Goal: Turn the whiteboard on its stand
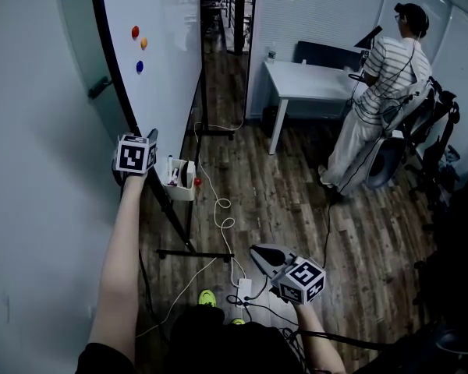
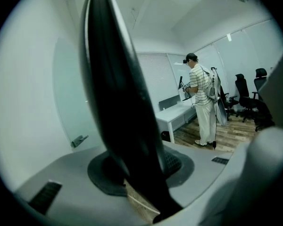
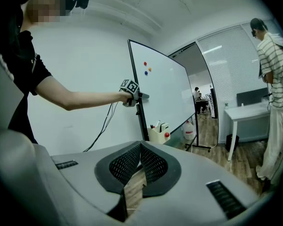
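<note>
At the near black edge: the left gripper [image 1: 150, 140] is clamped on the frame of the tall white whiteboard [image 1: 160, 61], which sits edge-on beside the pale wall [image 1: 31, 170] on its black stand [image 1: 195, 254].
Right gripper [image 1: 256, 249]: pads together, empty, low, well apart from the board.
Turning: probably best swung steadily from this edge, grip firm.
White floor cable [image 1: 221, 213]: near the stand's foot; may snag.

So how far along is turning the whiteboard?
Done: the left tool is clamped on the black edge of the whiteboard. In hand: that grip, ready to swing the board. Left: the turn itself, whose progress can't be judged here; the right tool is shut, empty.
</note>
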A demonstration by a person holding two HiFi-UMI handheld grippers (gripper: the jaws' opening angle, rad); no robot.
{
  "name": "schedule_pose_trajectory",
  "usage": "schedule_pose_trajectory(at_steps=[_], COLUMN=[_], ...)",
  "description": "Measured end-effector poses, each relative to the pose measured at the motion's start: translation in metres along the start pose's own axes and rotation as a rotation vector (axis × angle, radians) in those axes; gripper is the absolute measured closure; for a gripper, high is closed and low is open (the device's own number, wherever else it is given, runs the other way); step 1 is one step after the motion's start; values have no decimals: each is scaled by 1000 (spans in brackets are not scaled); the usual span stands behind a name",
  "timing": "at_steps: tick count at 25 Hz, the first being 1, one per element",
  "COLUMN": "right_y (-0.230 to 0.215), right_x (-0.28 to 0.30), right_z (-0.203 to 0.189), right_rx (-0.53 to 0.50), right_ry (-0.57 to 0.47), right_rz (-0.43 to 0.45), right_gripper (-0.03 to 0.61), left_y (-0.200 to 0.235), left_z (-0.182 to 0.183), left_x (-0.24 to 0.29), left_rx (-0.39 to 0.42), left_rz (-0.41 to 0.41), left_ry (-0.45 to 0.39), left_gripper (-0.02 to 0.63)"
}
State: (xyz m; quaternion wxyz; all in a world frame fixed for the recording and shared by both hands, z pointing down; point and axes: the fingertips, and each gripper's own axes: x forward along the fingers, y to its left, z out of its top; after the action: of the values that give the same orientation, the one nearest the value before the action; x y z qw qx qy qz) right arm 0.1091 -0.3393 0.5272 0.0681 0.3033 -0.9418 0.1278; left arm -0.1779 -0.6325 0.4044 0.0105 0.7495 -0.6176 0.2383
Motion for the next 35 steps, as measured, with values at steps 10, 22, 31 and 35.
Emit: schedule_pose_trajectory(at_steps=[10, 22, 31, 35], right_y=[0, -1, 12, 26], right_x=[3, 43, 58, 59], right_z=[12, 68, 76, 65], right_rx=[6, -126, -134, -136], right_ry=[-29, -82, -124, -112], right_rz=[52, 150, 163, 185], right_gripper=[584, 584, 584, 584], left_y=[-14, -18, -44, -64], left_z=[-20, -22, -41, -53], left_x=[-29, -90, -135, -161], left_rx=[-19, -81, -143, -166], left_rz=[-48, -86, -148, -193], left_ry=[9, -95, -178, -215], left_gripper=[439, 434, 448, 453])
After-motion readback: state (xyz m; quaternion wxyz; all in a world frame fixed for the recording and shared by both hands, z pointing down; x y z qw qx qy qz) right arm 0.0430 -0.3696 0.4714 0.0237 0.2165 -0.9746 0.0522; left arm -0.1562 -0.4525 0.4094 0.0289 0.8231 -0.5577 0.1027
